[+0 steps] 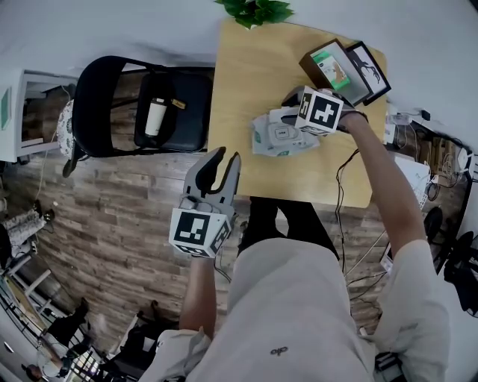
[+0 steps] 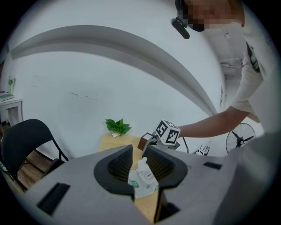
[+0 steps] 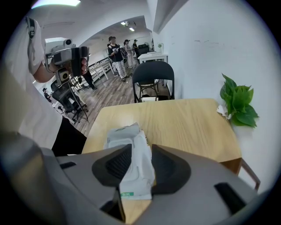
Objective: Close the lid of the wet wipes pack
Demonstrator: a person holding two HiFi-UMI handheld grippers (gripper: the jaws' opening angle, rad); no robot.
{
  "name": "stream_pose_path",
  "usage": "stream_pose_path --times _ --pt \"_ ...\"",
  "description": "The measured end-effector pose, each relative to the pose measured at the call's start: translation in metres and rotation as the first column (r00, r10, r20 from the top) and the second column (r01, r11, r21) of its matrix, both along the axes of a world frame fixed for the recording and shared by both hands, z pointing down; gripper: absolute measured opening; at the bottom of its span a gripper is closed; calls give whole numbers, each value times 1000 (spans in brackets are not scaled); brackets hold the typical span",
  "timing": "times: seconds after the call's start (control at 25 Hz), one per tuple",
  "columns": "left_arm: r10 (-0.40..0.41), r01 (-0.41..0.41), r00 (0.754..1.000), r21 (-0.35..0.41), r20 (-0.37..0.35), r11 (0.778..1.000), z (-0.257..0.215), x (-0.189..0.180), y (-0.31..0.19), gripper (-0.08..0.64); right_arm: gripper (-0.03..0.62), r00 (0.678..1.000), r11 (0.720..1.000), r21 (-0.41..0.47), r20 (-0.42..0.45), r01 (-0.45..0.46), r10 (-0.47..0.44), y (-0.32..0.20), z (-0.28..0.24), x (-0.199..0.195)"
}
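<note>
centrally on table [image 1: 246, 82], wipes pack [image 1: 278, 138] in right gripper [image 3: 140, 149] — left gripper [image 1: 226, 160] off-edge

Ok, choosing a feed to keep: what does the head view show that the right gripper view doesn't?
Head view only: dark boxes on the light wooden table's corner. Right gripper view only: people standing down the room; the right gripper pinching the white wet wipes pack. Both: pack, table, green leafy plant, black chair.
</note>
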State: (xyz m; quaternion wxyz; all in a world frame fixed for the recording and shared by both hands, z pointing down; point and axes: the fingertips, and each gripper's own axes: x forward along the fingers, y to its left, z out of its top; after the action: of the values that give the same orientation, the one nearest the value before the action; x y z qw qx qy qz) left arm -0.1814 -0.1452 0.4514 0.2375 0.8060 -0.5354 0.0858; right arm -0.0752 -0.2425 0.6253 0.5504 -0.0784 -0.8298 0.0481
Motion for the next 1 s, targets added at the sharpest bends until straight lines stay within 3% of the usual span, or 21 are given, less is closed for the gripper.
stream_pose_path --times 1.0 --pt "0 -1 1000 66 21 998 -35 0 21 91 60 1000 998 54 -5 -18 19 28 -17 13"
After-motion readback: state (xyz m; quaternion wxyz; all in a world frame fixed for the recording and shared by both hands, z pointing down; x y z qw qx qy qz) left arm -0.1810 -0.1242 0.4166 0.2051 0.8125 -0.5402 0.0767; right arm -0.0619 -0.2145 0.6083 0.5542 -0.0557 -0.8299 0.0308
